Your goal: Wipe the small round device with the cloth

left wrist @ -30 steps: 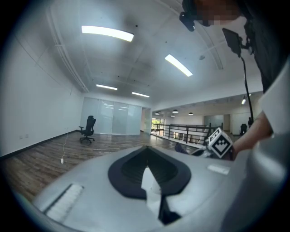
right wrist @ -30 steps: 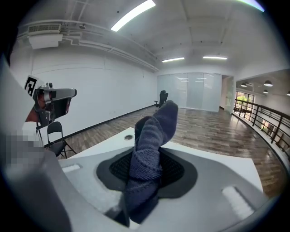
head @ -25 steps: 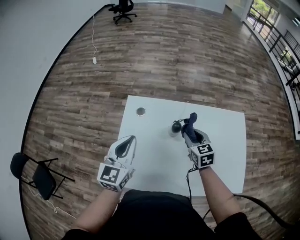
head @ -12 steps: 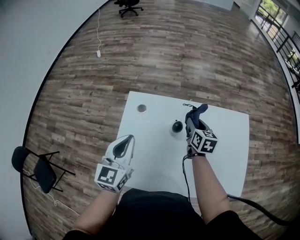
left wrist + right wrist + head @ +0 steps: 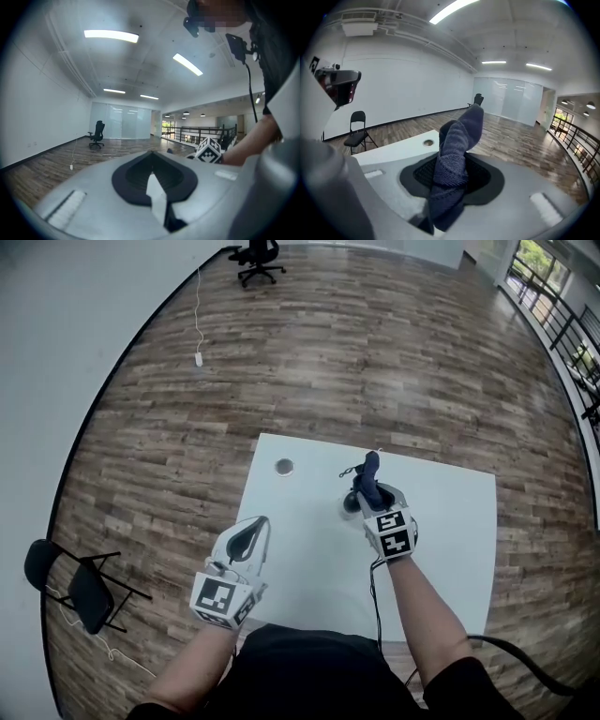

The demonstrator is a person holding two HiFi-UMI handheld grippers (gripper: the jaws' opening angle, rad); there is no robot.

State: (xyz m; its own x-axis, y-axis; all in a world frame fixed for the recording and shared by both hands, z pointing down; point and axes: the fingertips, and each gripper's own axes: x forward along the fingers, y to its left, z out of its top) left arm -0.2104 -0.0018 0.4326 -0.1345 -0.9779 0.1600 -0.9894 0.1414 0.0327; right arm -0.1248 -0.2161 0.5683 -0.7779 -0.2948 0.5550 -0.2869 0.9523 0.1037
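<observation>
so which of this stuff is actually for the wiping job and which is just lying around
For the job:
- cloth, clamped in the right tool
- small round device
- table it sits on

Just around:
- left tool, empty
- silver disc on the table
- folding chair
- office chair
- floor cable

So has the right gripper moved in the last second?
Yes. The right gripper, shut on the cloth, has swung leftward toward the small round device; the cloth now overlaps it in the head view.
</observation>
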